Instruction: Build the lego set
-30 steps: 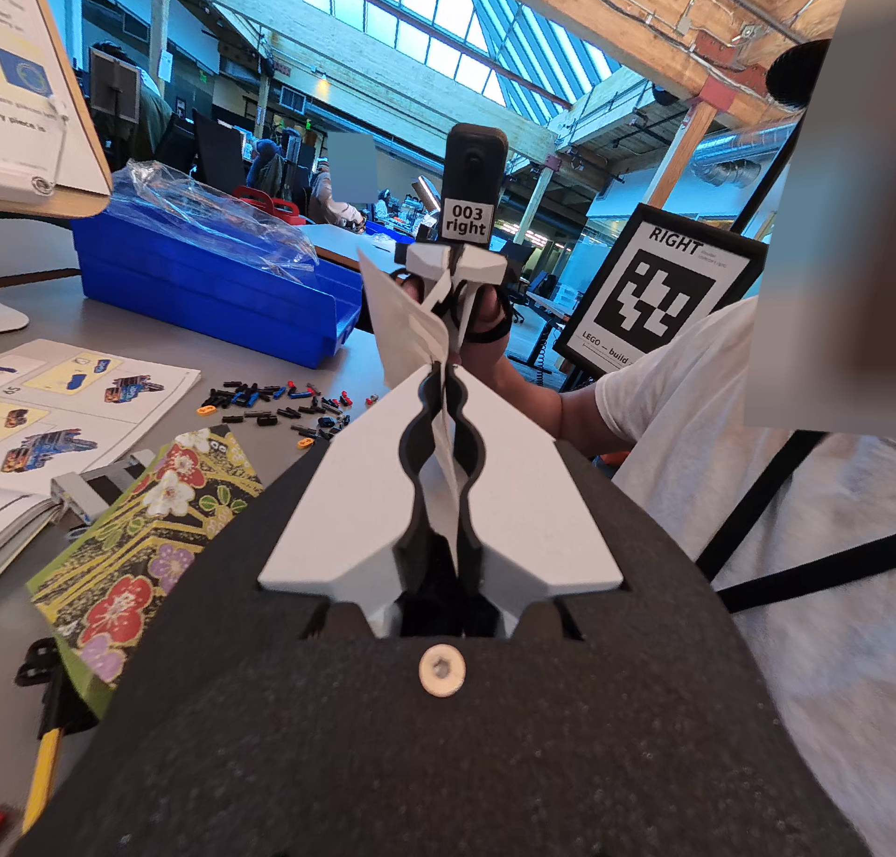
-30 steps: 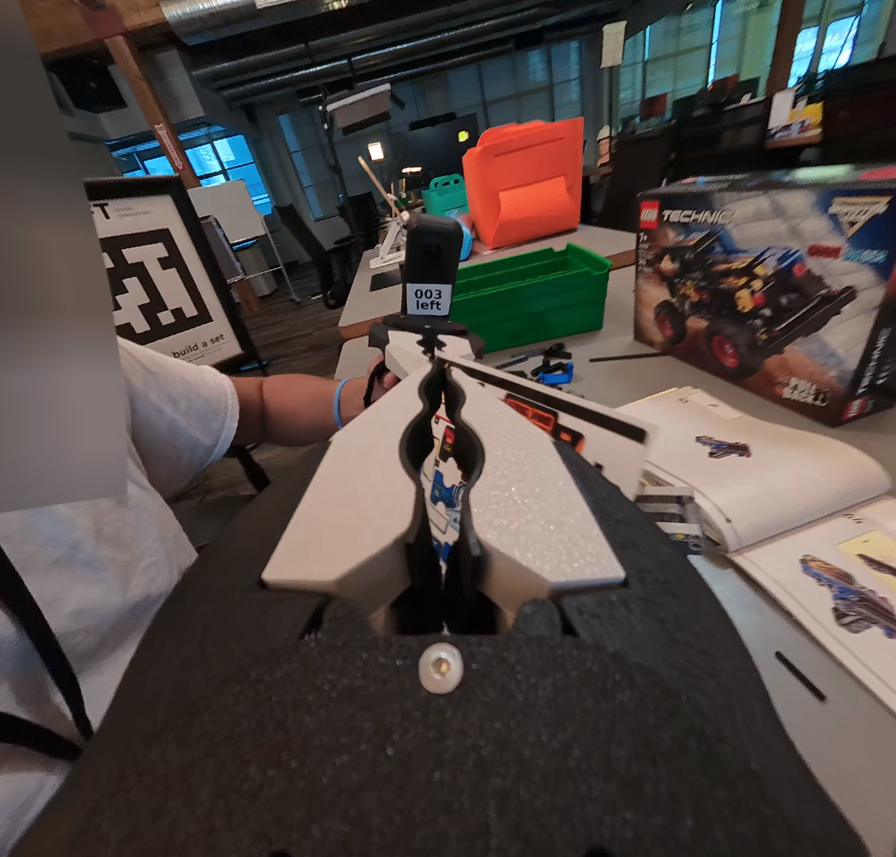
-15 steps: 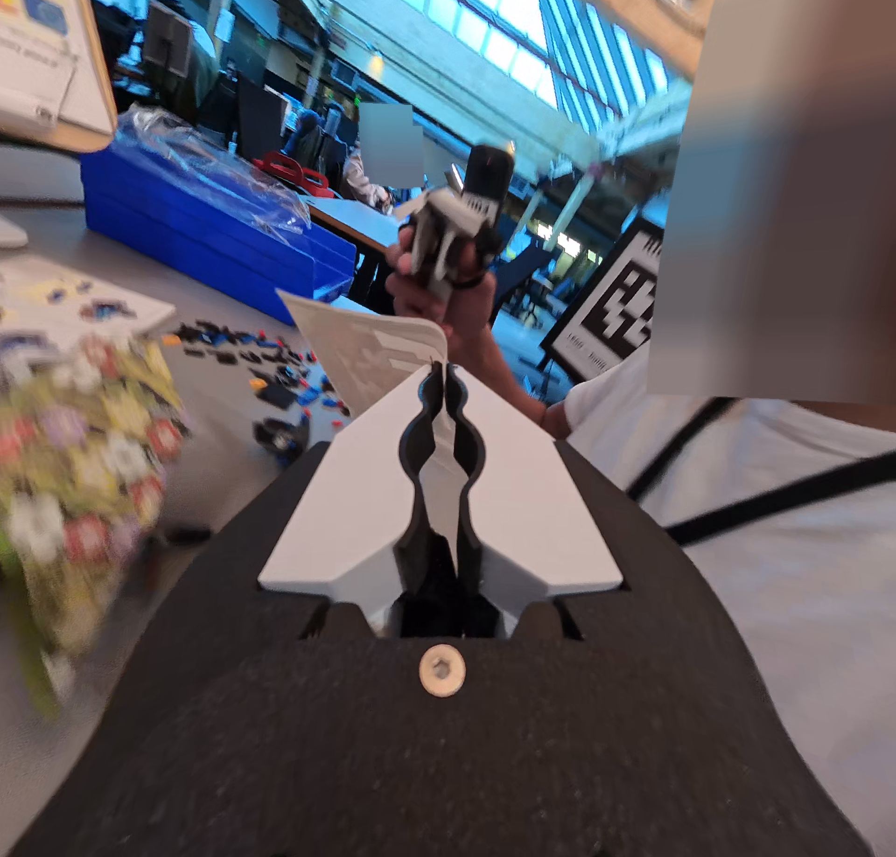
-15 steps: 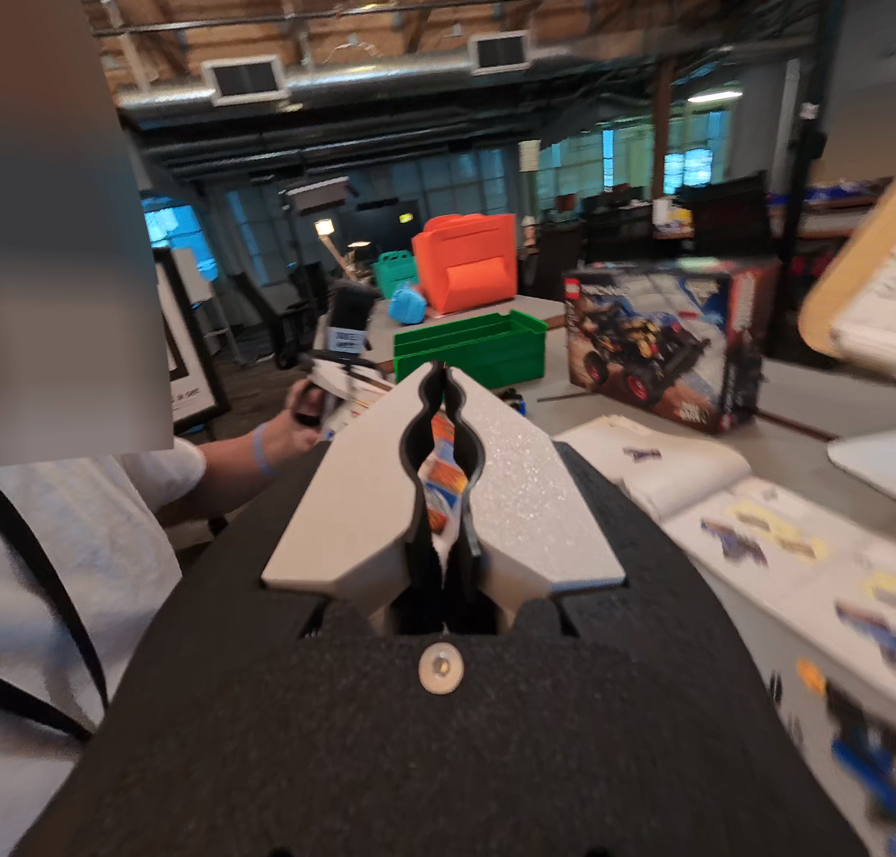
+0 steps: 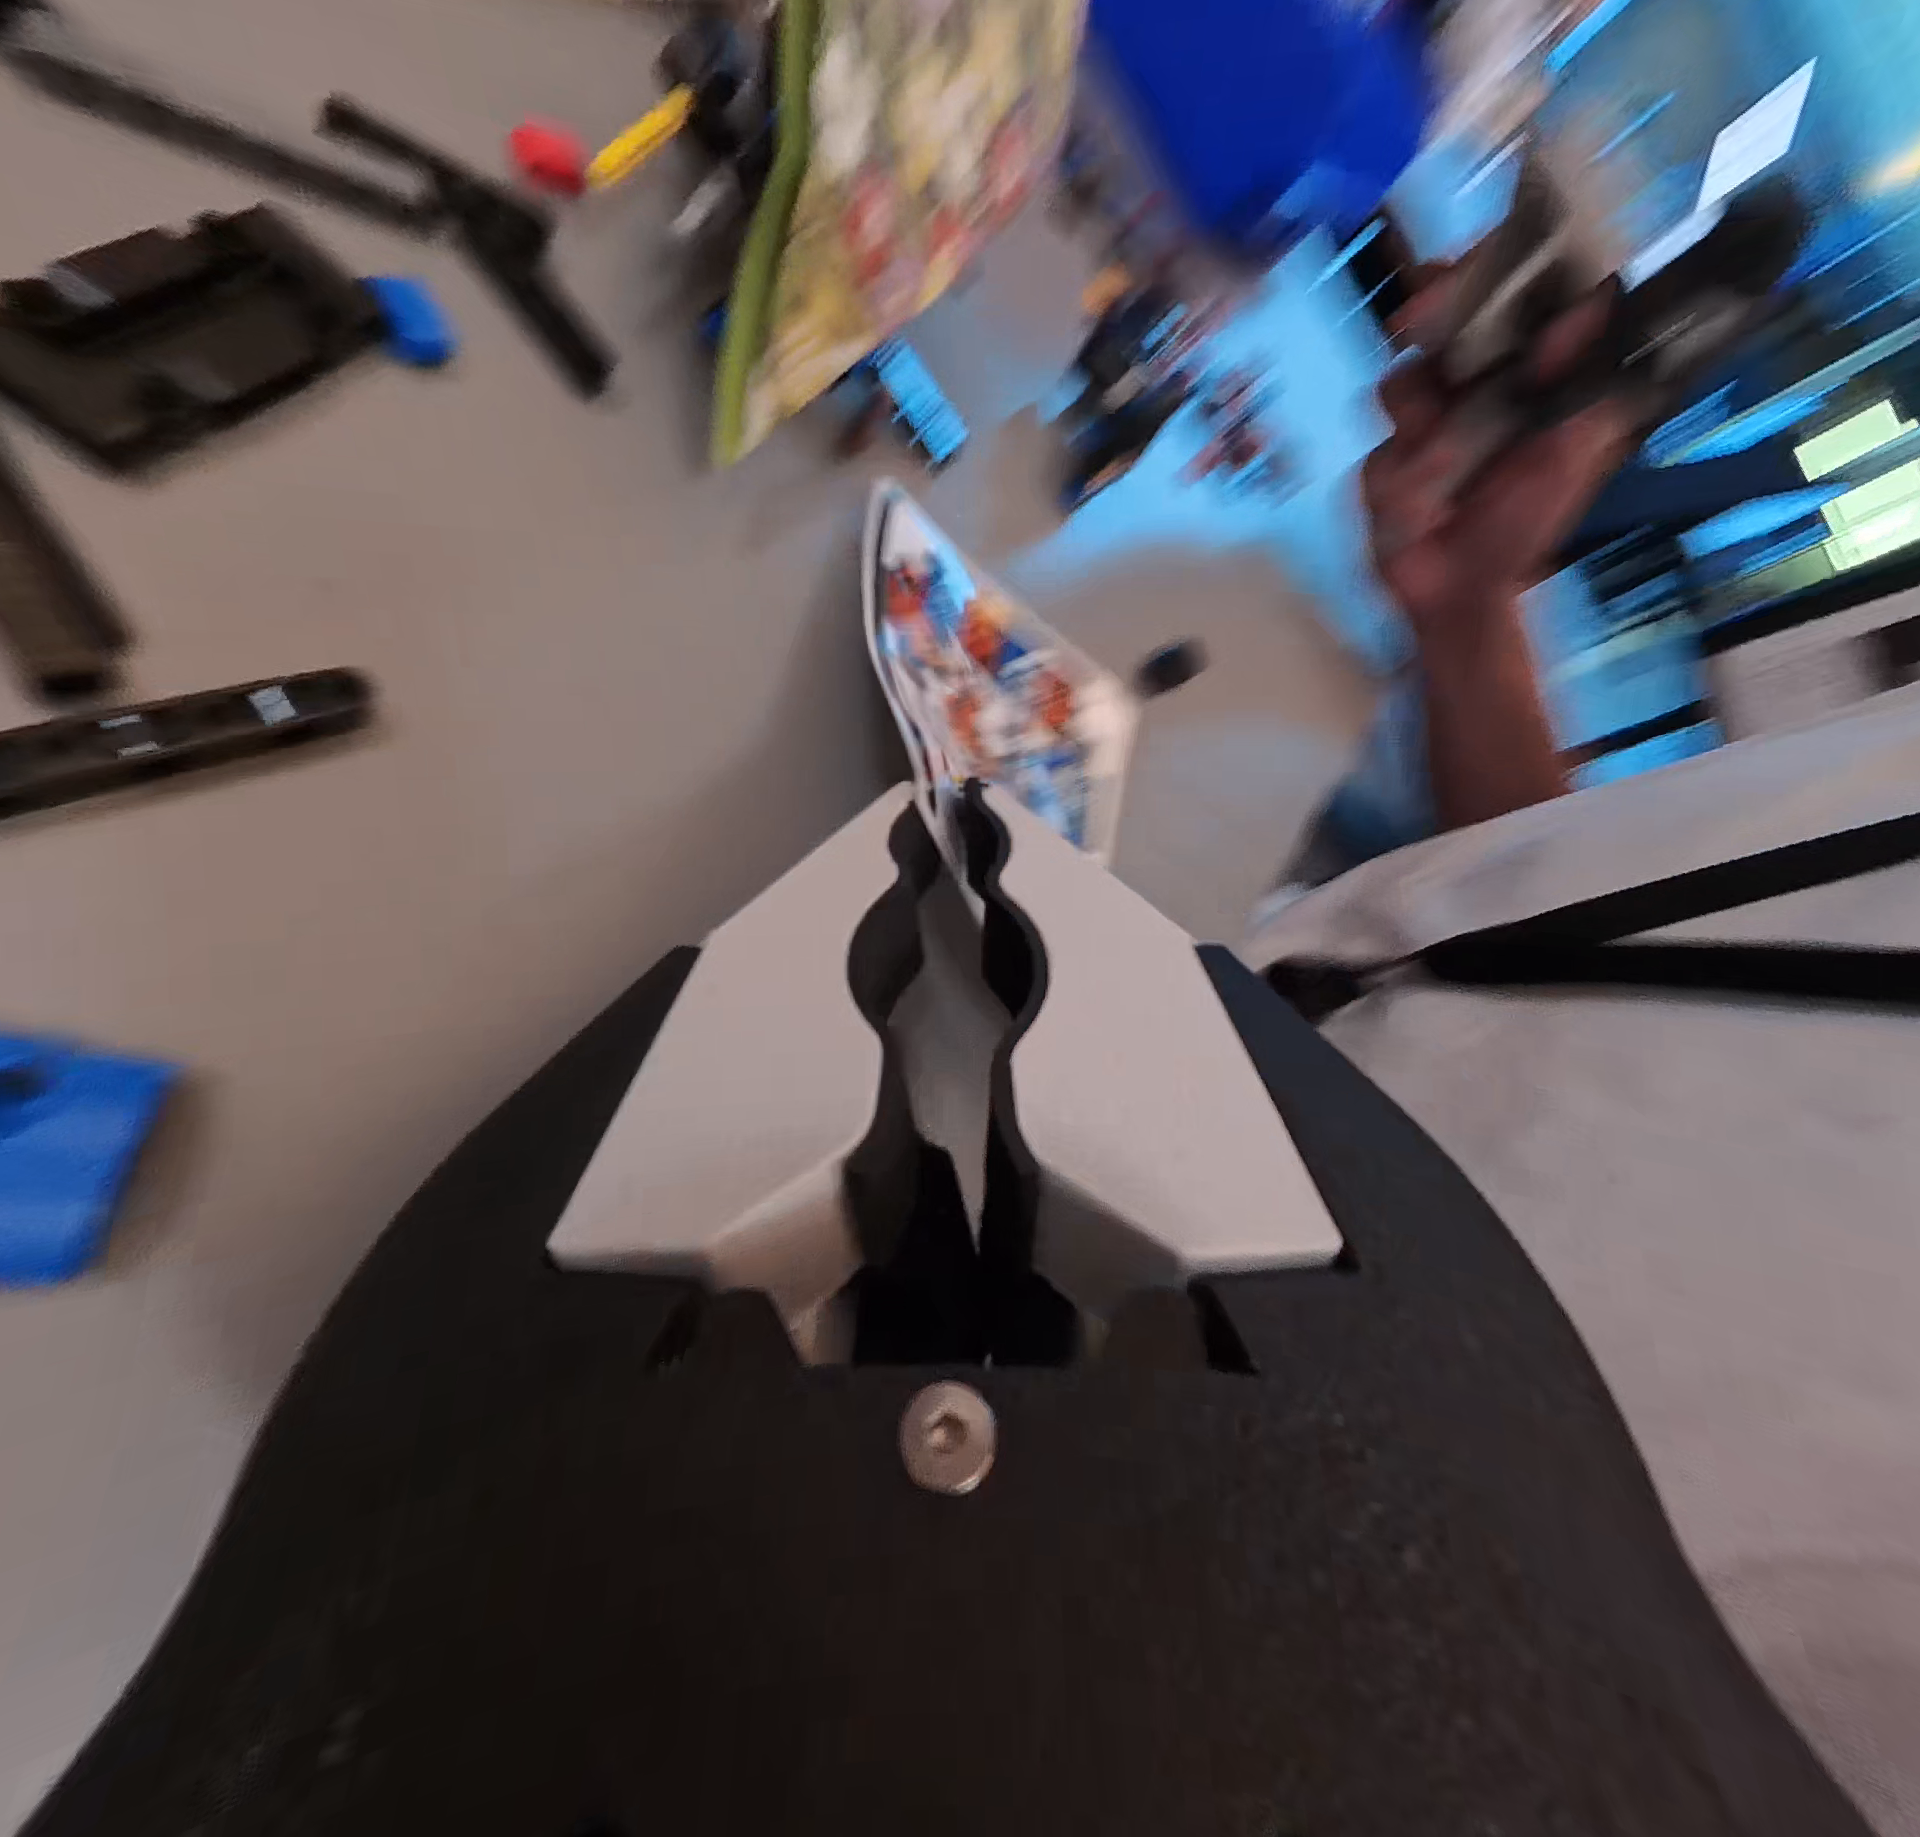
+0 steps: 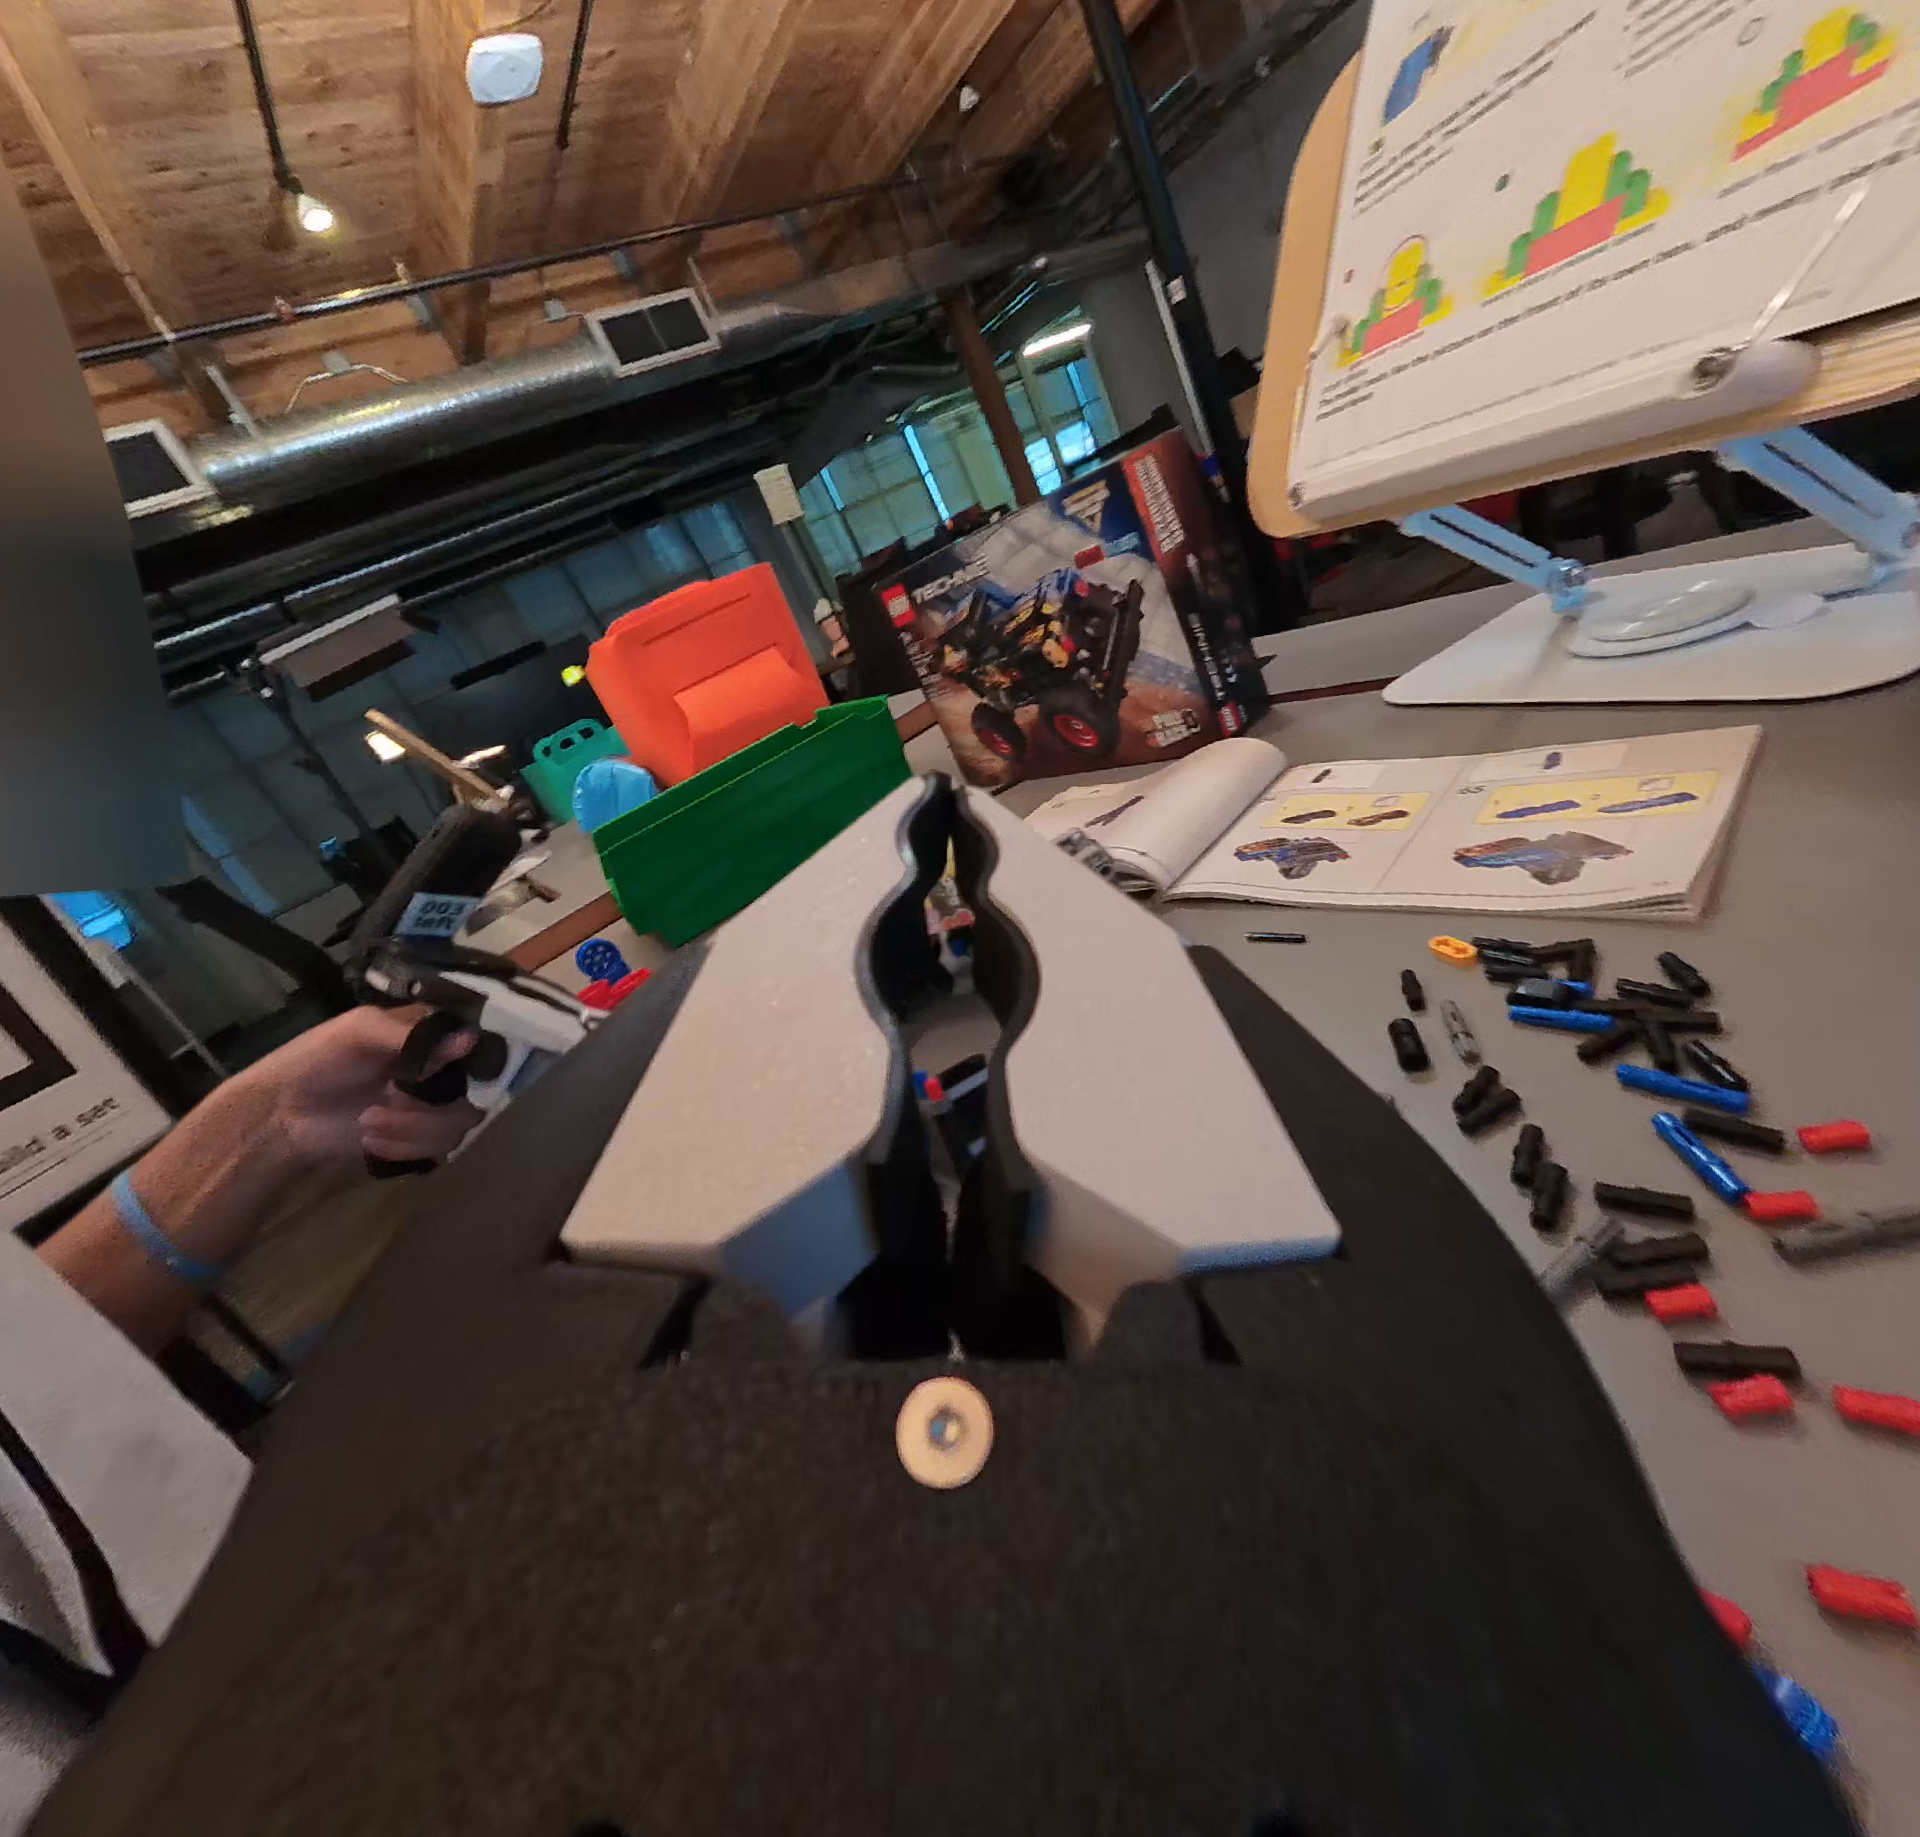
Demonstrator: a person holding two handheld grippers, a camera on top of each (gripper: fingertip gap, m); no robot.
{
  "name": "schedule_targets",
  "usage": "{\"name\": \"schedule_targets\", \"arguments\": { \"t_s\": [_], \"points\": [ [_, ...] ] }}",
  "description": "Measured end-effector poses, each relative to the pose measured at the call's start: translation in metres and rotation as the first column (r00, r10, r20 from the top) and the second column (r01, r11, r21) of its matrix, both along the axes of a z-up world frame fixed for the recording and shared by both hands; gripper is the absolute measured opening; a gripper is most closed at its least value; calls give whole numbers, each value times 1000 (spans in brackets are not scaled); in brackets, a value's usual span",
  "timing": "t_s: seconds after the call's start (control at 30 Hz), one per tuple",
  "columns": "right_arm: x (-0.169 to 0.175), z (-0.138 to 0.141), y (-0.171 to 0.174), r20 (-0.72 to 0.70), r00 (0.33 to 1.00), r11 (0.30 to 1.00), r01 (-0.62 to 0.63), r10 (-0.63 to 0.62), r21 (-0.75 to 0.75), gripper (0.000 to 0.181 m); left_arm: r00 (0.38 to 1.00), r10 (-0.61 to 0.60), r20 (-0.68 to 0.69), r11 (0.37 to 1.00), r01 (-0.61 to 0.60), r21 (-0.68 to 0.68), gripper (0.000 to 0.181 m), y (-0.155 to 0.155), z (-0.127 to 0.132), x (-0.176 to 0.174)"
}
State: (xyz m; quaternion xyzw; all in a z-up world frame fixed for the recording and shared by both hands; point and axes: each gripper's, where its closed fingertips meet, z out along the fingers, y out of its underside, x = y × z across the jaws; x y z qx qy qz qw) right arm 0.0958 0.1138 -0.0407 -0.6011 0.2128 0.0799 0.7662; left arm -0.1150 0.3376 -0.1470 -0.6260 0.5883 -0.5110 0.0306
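Observation:
My left gripper [image 5: 945, 795] is shut on a white sticker sheet [image 5: 987, 665] with colourful stickers. It points down at the grey table [image 5: 468, 561], and this view is blurred by motion. My right gripper [image 6: 951, 798] is shut with its tips together. Colours show through the gap behind the tips, and I cannot tell whether it holds anything. The hand with the left gripper [image 6: 343, 1081] is at the left of the right wrist view. Loose black, blue and red pins [image 6: 1621, 1091] lie on the table to the right.
An open instruction booklet [image 6: 1455, 831], a Lego box [image 6: 1070, 644], a green bin [image 6: 758, 821] and a tilted stand with a sheet [image 6: 1621, 177] are at the back. Black Lego parts [image 5: 177, 333], a black beam [image 5: 177, 727], a floral packet [image 5: 894, 146] and a blue piece [image 5: 62, 1153] lie under the left gripper. The gap from one gripper's tips to the other's is roughly 35 cm. From my left tips it is roughly 12 cm to the blue piece [image 5: 62, 1153]; from my right, 45 cm.
Both grippers held the sticker sheet; now only the left holds it. The left gripper has swung down toward the table. The right gripper has moved away to the right, over the loose pins.

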Motion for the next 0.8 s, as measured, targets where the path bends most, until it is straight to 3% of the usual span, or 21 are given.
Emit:
{"name": "schedule_targets", "arguments": {
  "t_s": [0.13,0.37,0.47,0.57,0.63,0.7,0.8],
  "points": [
    [0,-9,-3,-42,999,999,26,-25,31,0,998,22,-59,962,-5,273,13,15,-22,3],
    [-3,-17,2,4,999,998,49,-49,-50,0,997,49,-64,843,-7,537,53,31,-35,11],
    [-5,-20,5,25,999,996,44,-42,-79,0,998,61,-13,799,-41,601,59,36,-26,12],
    [-15,-24,11,35,999,994,13,-9,-110,0,993,55,104,781,-108,615,57,38,5,14],
    [-28,-27,15,43,999,991,-26,32,-130,0,972,-35,234,791,-116,601,47,18,35,17],
    [-43,-28,18,48,996,990,-74,81,-124,0,940,-197,279,824,4,567,41,-25,45,16],
    [-65,-23,19,34,984,982,-174,176,-70,0,894,-419,156,791,275,547,38,-87,14,15]
  ]
}}
